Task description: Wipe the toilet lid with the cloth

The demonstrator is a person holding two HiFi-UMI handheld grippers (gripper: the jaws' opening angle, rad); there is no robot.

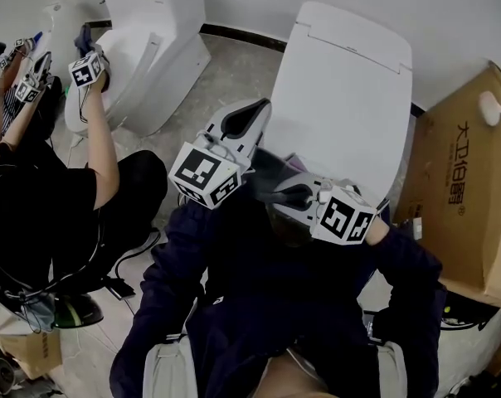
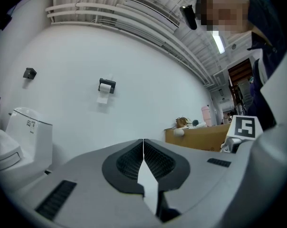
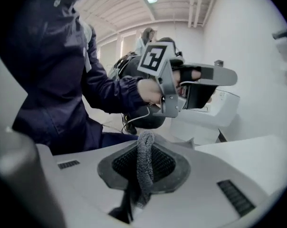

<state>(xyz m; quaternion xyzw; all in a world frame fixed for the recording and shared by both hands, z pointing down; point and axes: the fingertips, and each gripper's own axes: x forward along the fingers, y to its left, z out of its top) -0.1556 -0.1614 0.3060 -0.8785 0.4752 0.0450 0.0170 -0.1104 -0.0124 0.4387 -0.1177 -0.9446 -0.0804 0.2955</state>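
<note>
Standing off to the side, here's what I see: the right gripper (image 3: 145,146) is pinching a fuzzy dark grey cloth (image 3: 143,170) between its ribbed pads, with only a narrow folded edge poking past the tips. The left gripper (image 2: 143,144) has its jaws pressed together on nothing and is aimed up at the blank wall.

The glossy white plastic toilet lid (image 1: 350,81) is closed, right in front of the person, and the cloth is up in the air near its front edge, not on it yet as far as I can tell. So the wiping hasn't really begun.

What could go wrong, imo:
- So little cloth sticks out that the hard jaw tips could hit the lid first and scuff it.
- That grip is on 1 thin fold, so dragging across the lid could pull the cloth out.
- The 2 grippers are close together, so a wide sweep could knock them into each other or into the brown cardboard box (image 1: 462,181) on the right.

Orientation: the lid's long axis runs away from the person toward the wall, front edge nearest them and what looks like the hinge end farthest. The cloth fold lies lengthwise along the jaws, pointing out past the tips.
</note>
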